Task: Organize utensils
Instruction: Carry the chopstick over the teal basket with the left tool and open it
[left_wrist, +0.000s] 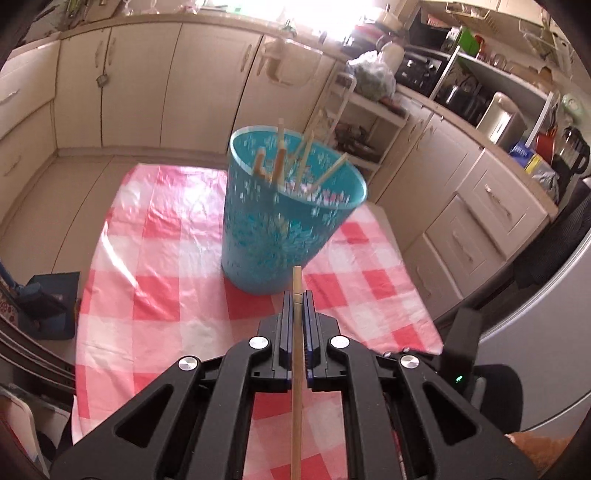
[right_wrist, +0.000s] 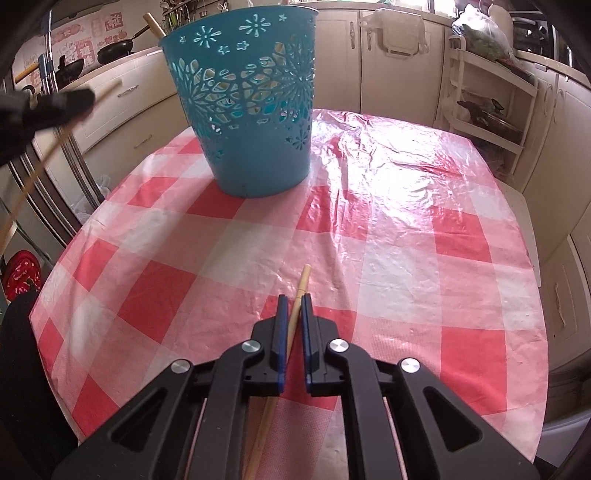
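A teal perforated basket (left_wrist: 284, 218) stands on the red-and-white checked table; several wooden utensils (left_wrist: 306, 162) stick up inside it. My left gripper (left_wrist: 296, 295) is shut on a wooden chopstick (left_wrist: 296, 369), held above the table just short of the basket. My right gripper (right_wrist: 294, 300) is shut on another wooden chopstick (right_wrist: 295, 317) near the table's front. The basket (right_wrist: 251, 110) stands beyond it at the back left. The left gripper (right_wrist: 55, 103) with its chopstick appears blurred at the left edge of the right wrist view.
The checked plastic cloth (right_wrist: 406, 221) covers the table. Cream cabinets (left_wrist: 147, 85) and a counter with appliances ring the room. A white shelf rack (right_wrist: 487, 99) stands behind the table's right side. A dark chair (left_wrist: 491, 387) is at the table's near right.
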